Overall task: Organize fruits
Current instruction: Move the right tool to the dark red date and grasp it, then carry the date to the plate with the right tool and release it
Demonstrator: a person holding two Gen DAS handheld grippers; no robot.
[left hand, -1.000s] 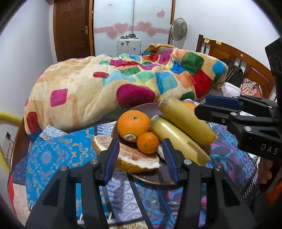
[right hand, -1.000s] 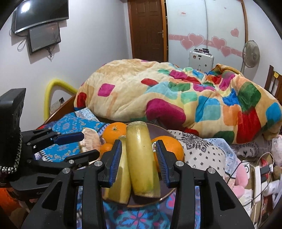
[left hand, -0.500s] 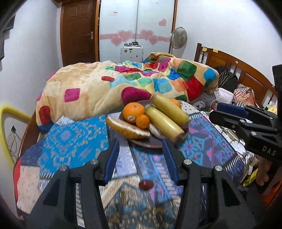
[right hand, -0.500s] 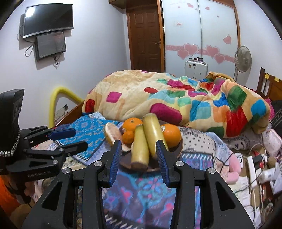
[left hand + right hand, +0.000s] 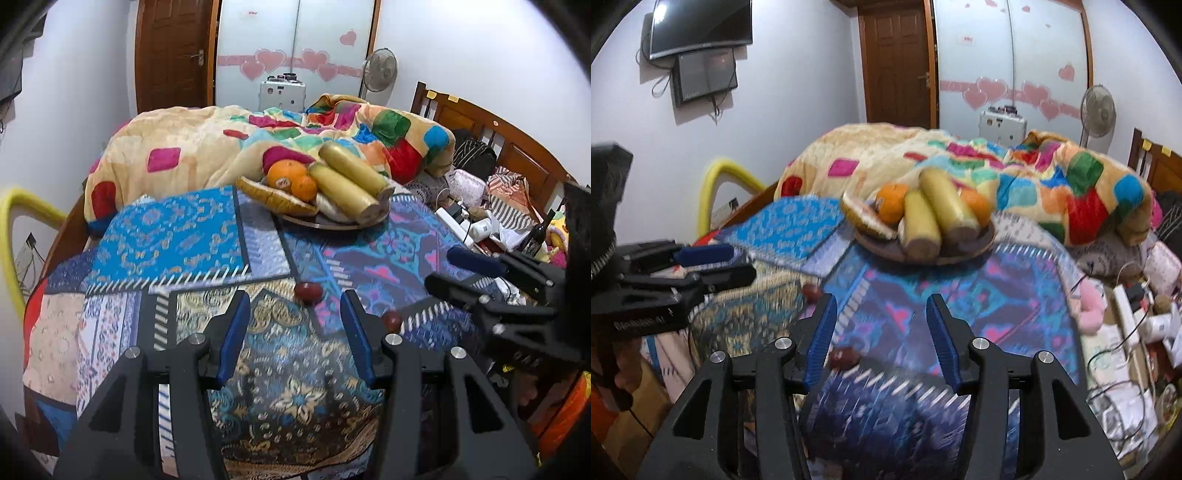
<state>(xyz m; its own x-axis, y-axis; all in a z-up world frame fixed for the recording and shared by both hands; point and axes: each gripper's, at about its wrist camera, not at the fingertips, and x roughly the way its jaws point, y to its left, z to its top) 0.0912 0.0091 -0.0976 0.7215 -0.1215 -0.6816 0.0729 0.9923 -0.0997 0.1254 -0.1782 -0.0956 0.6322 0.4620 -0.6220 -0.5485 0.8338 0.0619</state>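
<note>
The left gripper [image 5: 293, 326] is released, holding nothing; the right gripper [image 5: 881, 332] has just been widening, nothing between its fingers; two small red fruits [image 5: 308, 291] lie near on the patterned surface [image 5: 177, 240]; beyond, the plate [image 5: 332, 223] carries oranges and long yellow fruits.

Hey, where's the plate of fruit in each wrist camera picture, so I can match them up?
Left wrist view: the plate of fruit sits above centre, beyond the left gripper.
Right wrist view: it sits above centre, beyond the right gripper.
Shared landmark: the patchwork blanket directly behind it.
</note>
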